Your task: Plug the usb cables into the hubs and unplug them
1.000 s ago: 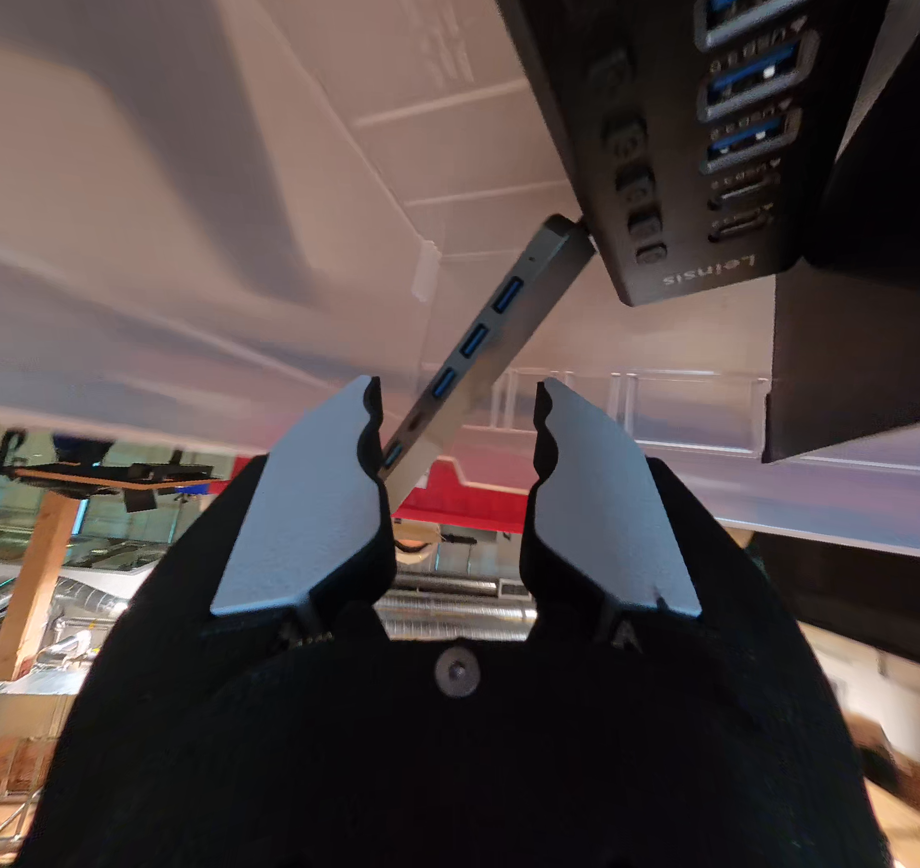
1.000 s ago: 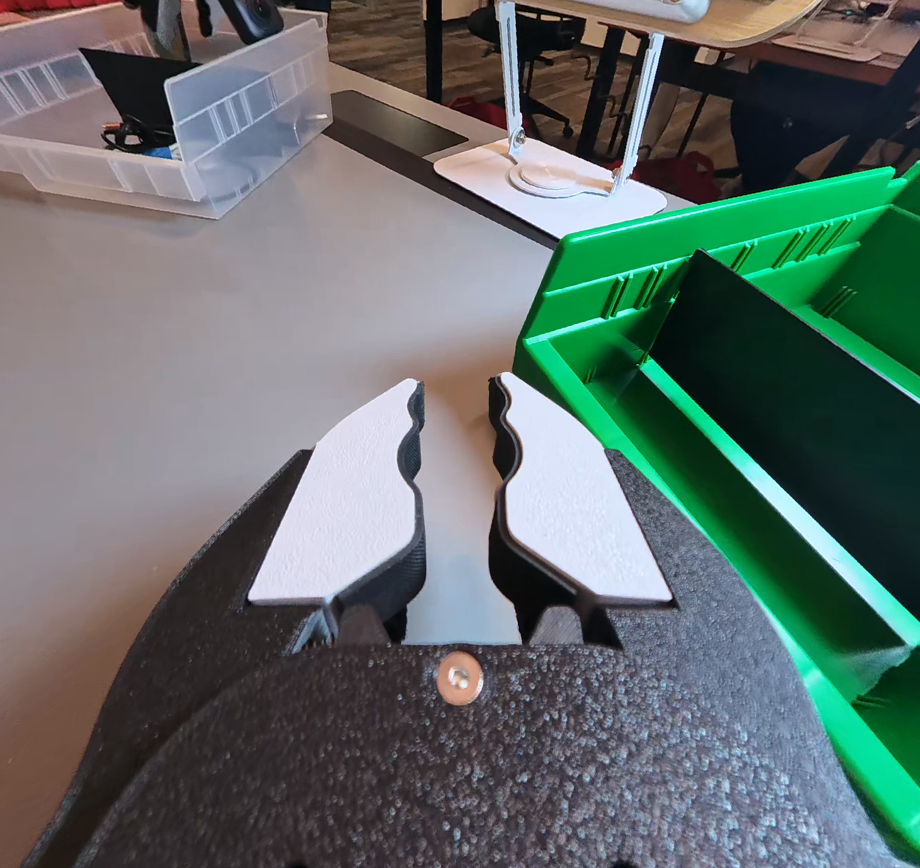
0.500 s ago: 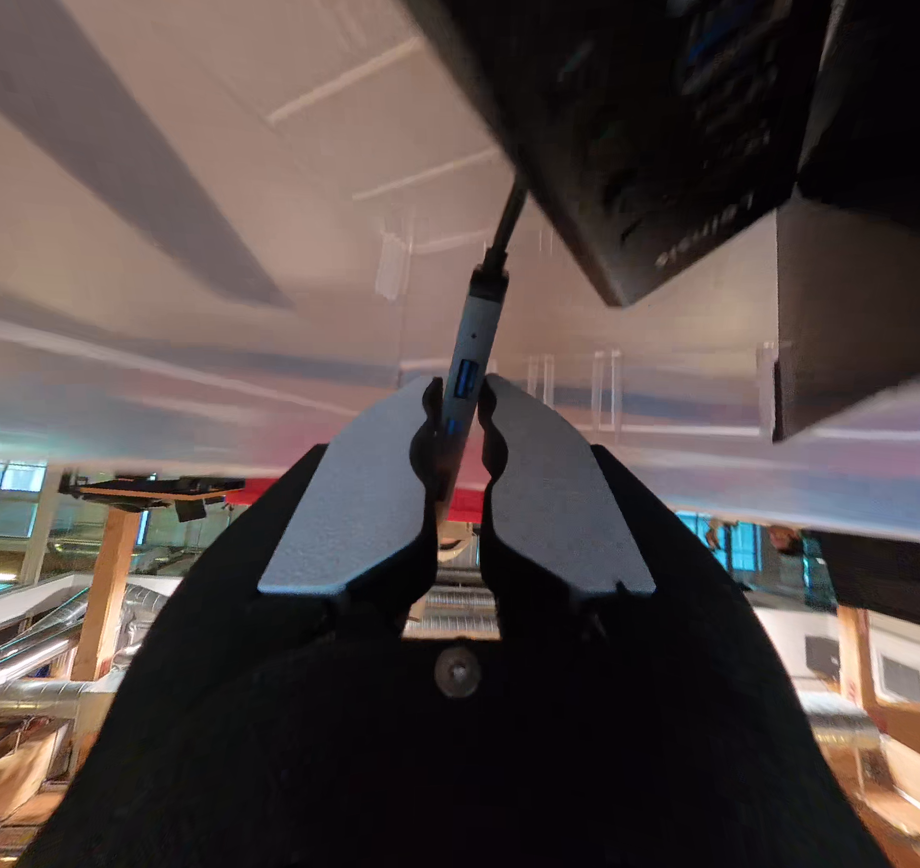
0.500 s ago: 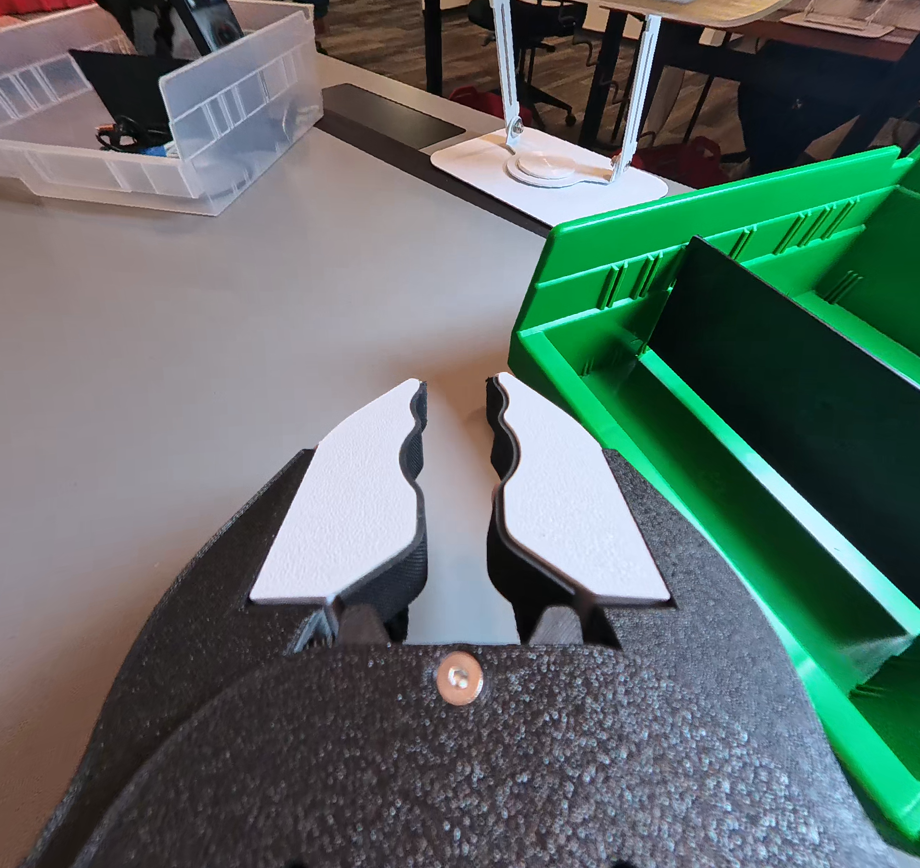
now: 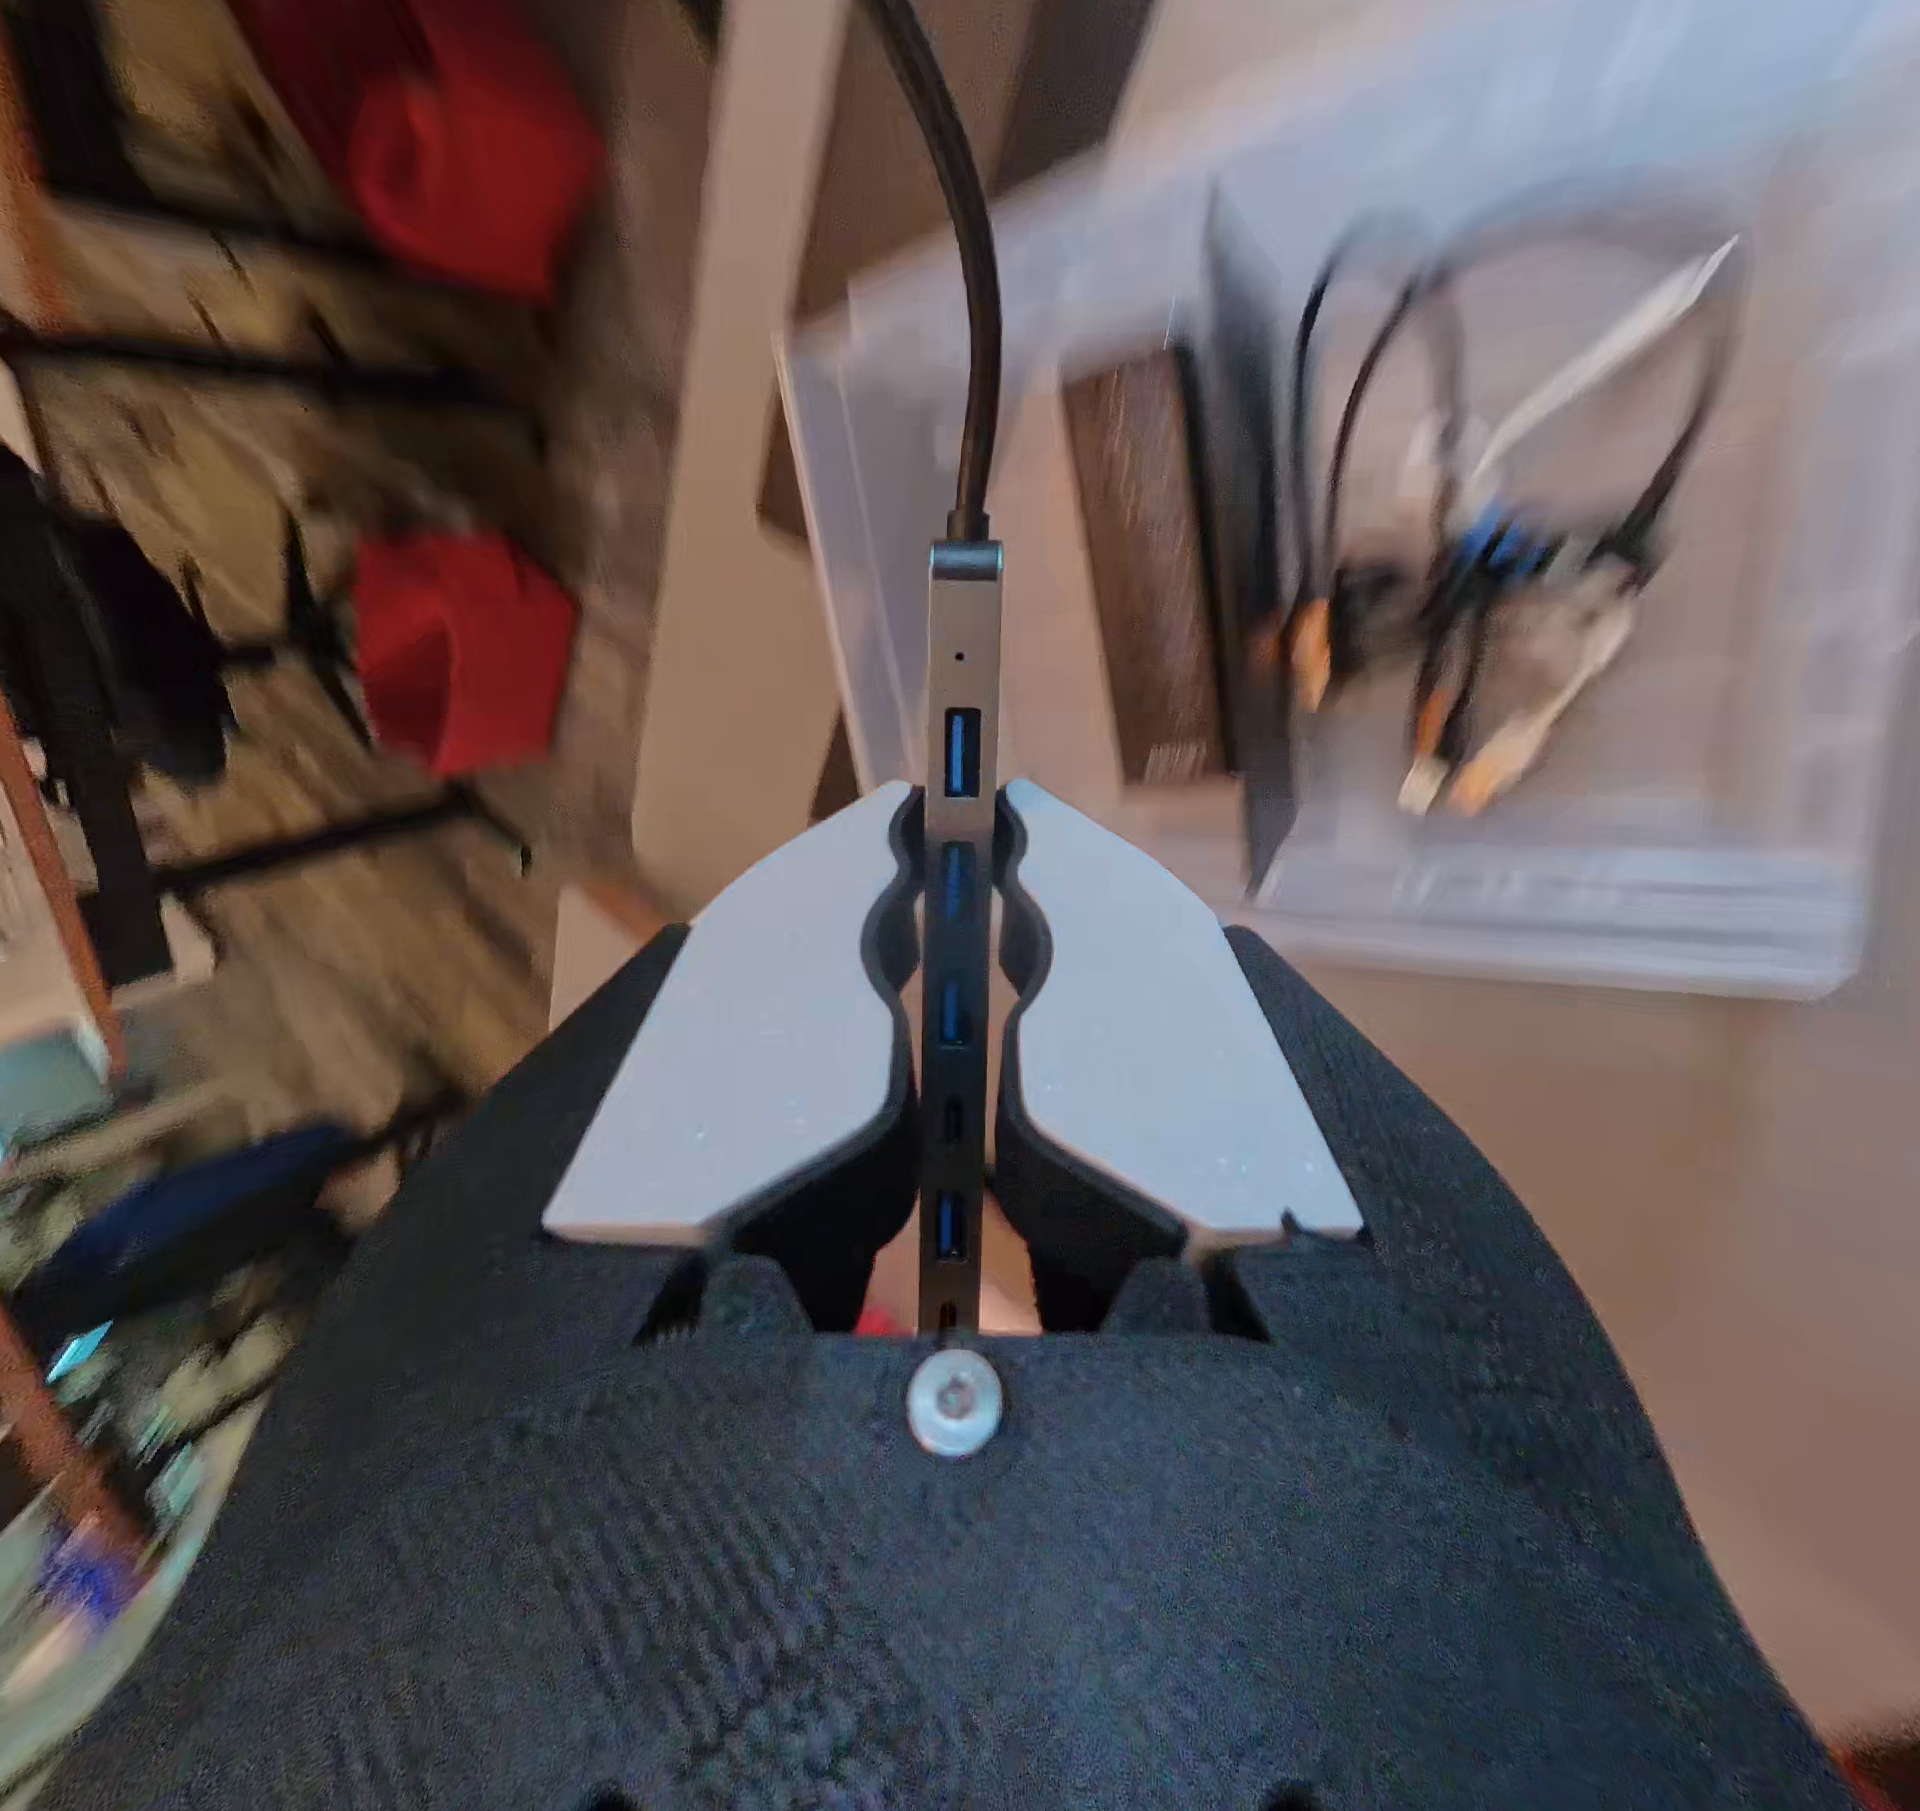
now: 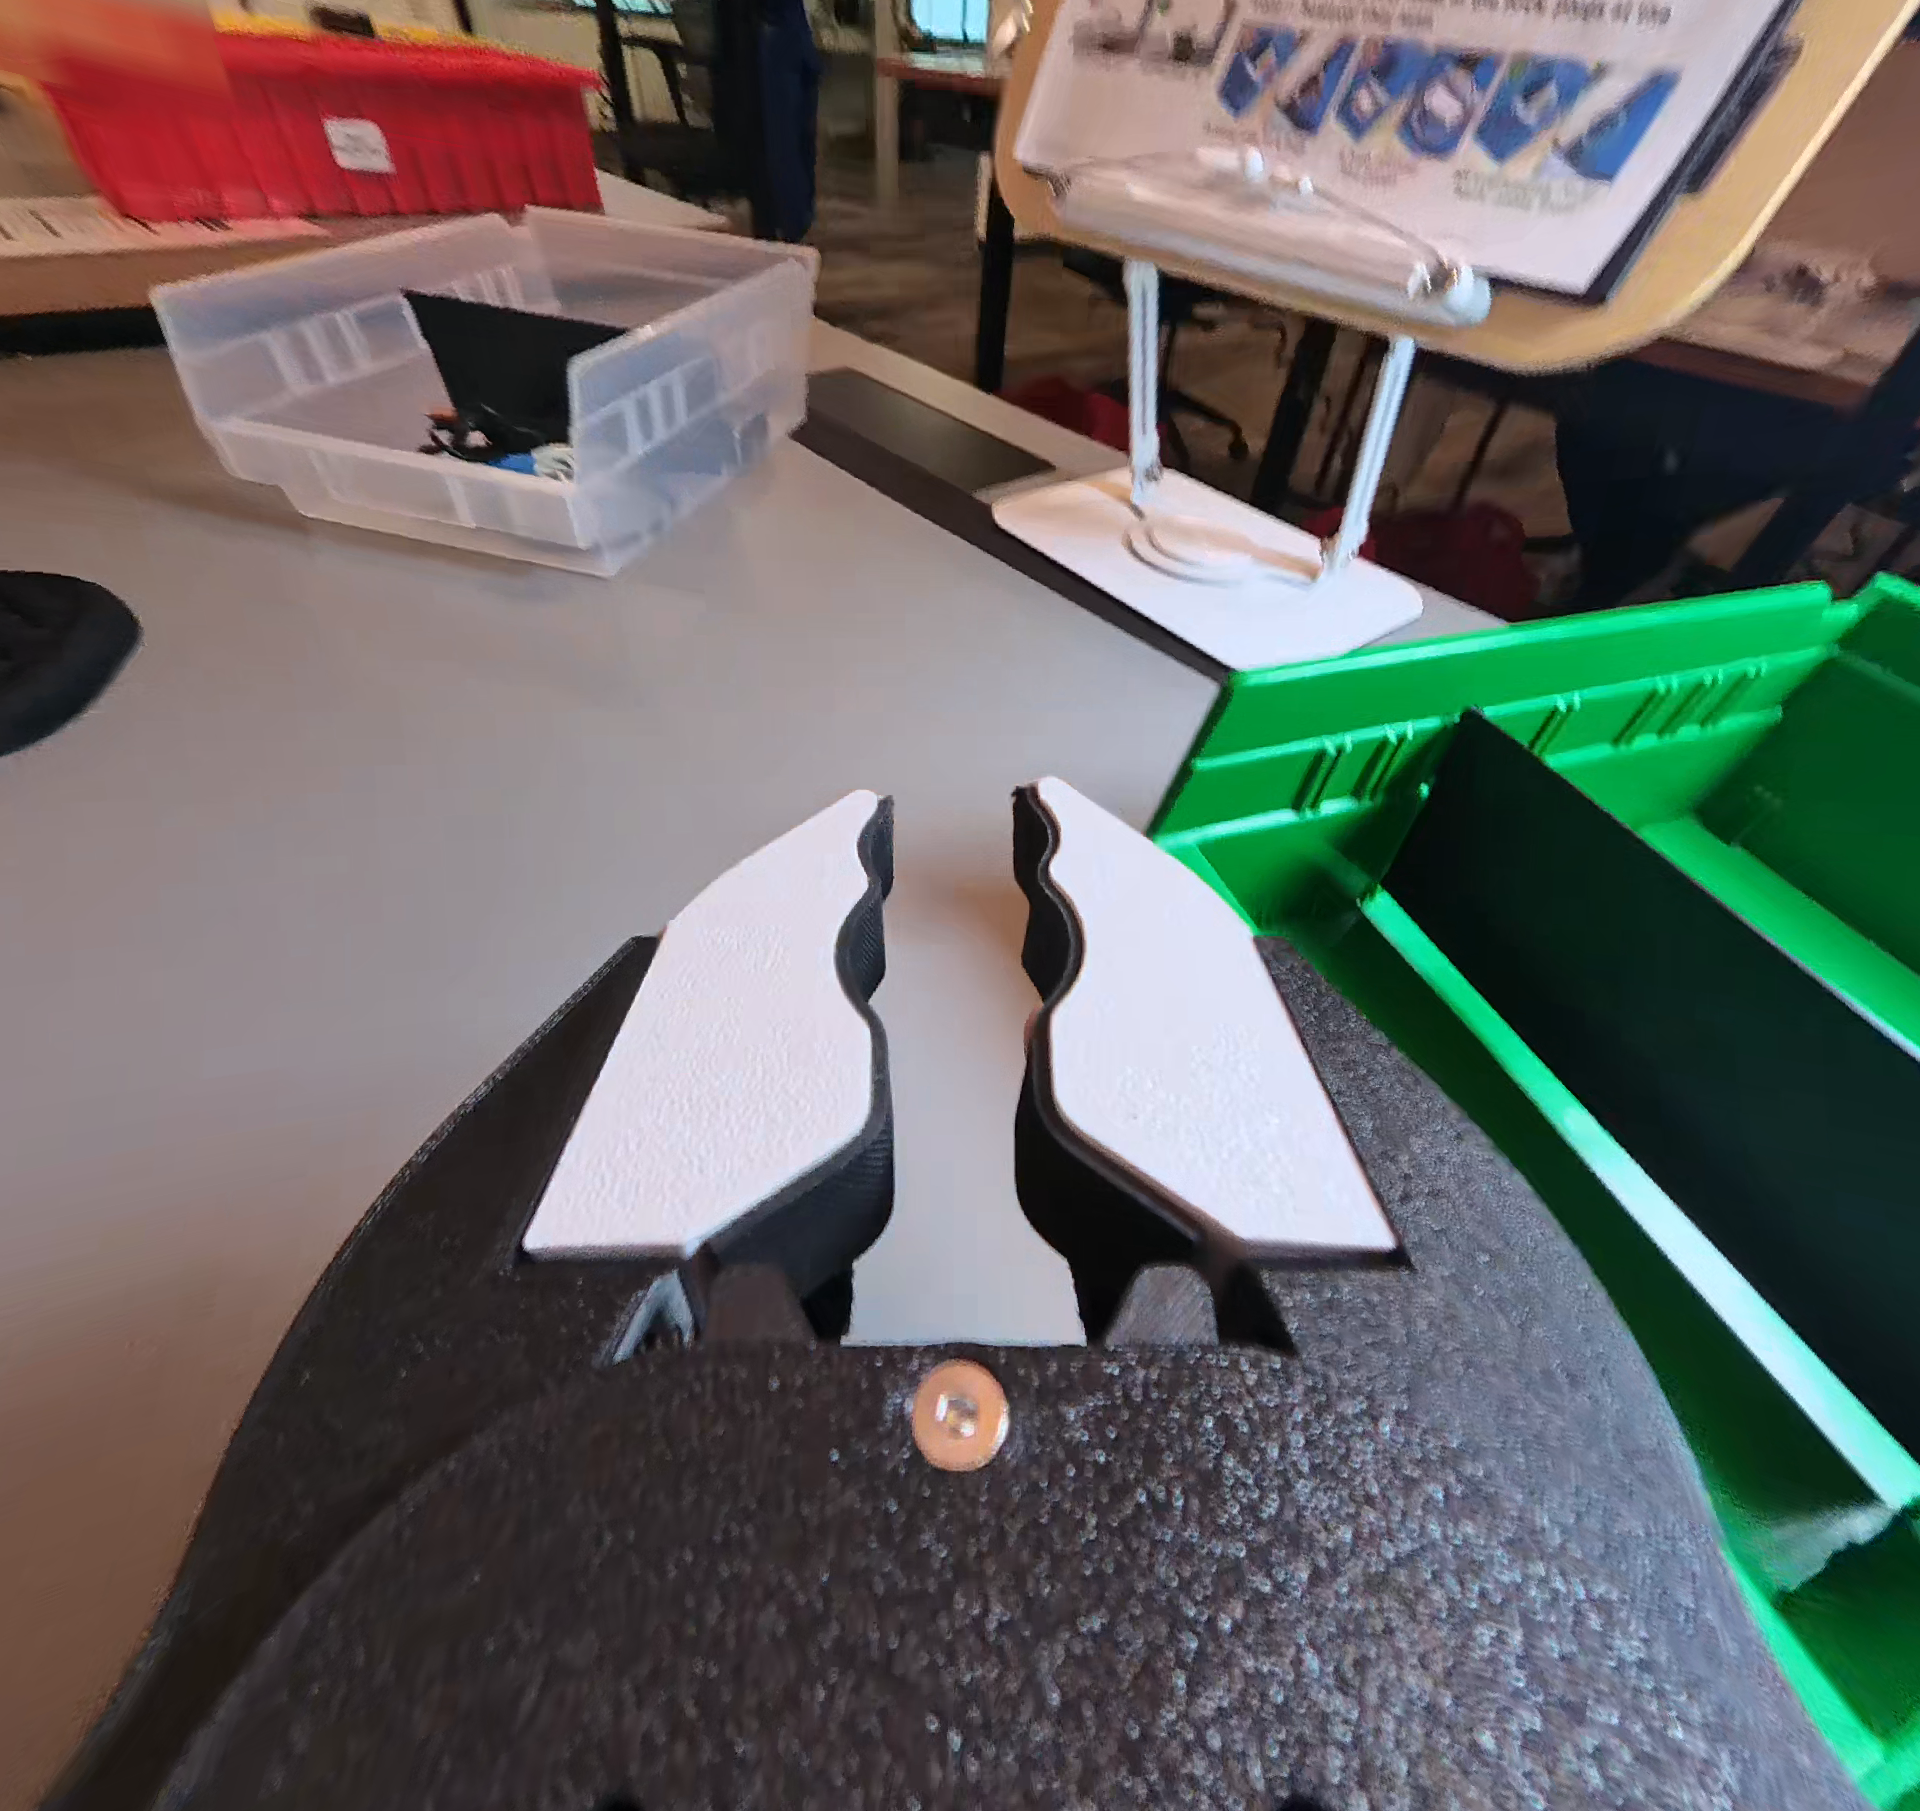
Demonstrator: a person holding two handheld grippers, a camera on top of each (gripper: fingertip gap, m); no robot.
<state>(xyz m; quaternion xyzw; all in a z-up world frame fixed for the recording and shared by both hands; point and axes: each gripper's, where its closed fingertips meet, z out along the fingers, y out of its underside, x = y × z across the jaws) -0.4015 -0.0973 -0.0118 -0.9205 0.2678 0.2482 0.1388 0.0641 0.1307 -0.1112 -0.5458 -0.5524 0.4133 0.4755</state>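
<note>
Grey hub is clamped in your left gripper; set it flat, ports facing your empty, parted right gripper.

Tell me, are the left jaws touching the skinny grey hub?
Touching. The left wrist view shows the left gripper shut on the grey hub, both jaws pressing its sides.

hubs 1 | clear bins 1 | green bins 1 | red bins 1 | stands 1

hub: matt grey metal | green bin: glossy plastic | table: smooth matt grey
</note>
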